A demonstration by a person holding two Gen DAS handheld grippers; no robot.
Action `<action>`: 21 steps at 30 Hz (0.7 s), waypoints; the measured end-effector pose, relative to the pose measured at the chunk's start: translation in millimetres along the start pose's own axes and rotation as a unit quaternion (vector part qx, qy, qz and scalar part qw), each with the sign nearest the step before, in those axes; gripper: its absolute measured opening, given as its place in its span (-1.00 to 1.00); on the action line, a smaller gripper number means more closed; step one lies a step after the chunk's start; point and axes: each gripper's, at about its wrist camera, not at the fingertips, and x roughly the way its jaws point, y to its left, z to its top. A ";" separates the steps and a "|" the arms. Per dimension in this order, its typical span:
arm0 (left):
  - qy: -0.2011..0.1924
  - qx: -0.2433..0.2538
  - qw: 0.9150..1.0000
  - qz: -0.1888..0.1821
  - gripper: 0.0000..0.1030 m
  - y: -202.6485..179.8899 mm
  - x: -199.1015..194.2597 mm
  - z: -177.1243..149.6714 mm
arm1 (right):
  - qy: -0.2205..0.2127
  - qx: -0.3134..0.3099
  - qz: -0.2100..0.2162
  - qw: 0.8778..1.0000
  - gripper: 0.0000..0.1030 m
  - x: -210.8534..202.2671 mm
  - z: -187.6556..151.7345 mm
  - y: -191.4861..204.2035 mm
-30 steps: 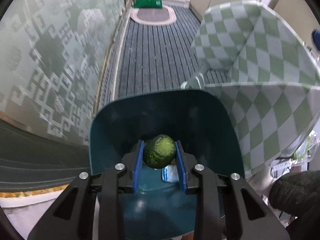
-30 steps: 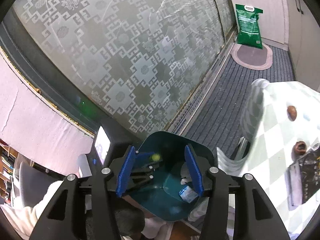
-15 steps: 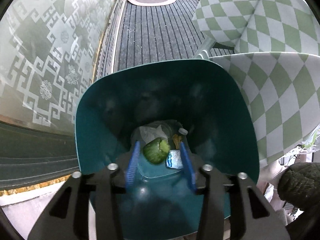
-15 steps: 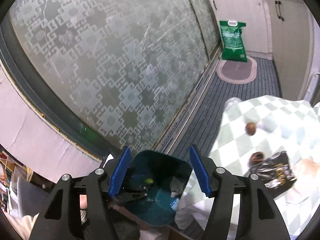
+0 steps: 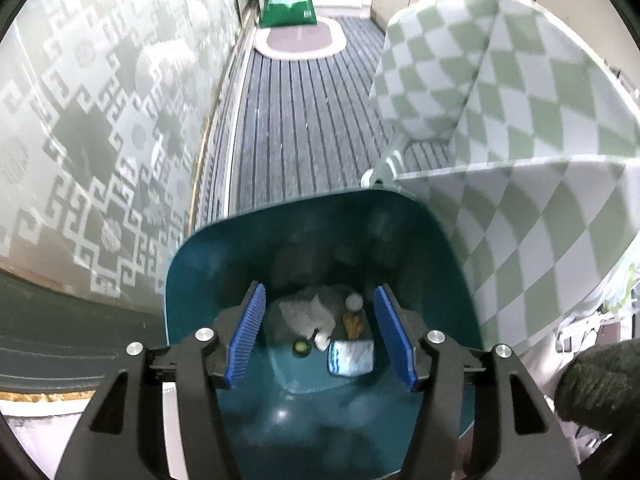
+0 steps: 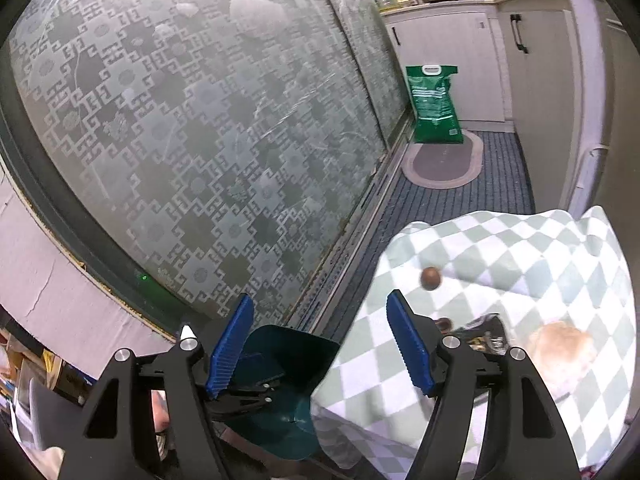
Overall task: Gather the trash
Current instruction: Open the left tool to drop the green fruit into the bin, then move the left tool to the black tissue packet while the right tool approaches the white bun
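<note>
While aimed steeply into the bin (image 5: pixel 192 264), left gripper (image 5: pixel 320 336) fingers opening, empty | right gripper (image 6: pixel 320 344) opening, empty

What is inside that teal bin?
At the bottom of the teal bin lie crumpled white paper, a small green ball, a blue-and-white packet, a white cap and something yellowish. Anything beneath them is hidden.

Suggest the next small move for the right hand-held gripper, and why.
Probably carry the right hand-held gripper, its jaws opening with nothing between them, over the checkered tablecloth to the small brown round item and take it. The left hand-held gripper is empty, also opening, above the teal bin, where the green ball already lies among other trash.
</note>
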 end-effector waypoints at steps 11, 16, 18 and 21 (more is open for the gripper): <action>-0.165 -0.007 0.986 -0.021 0.38 -20.2 -65.8 22.9 | -0.022 0.018 -0.036 0.999 0.50 -26.5 -4.3 -32.9; -0.222 0.004 0.973 -0.054 0.44 -41.3 -91.5 30.4 | -0.030 0.031 -0.051 0.998 0.53 -39.5 -8.6 -51.2; -0.241 0.014 0.968 -0.074 0.49 -52.2 -99.8 32.1 | -0.032 0.037 -0.057 0.997 0.54 -44.9 -10.8 -60.2; -0.266 0.032 0.958 -0.103 0.57 -70.5 -109.3 36.1 | -0.032 0.046 -0.064 0.996 0.54 -50.7 -13.9 -71.1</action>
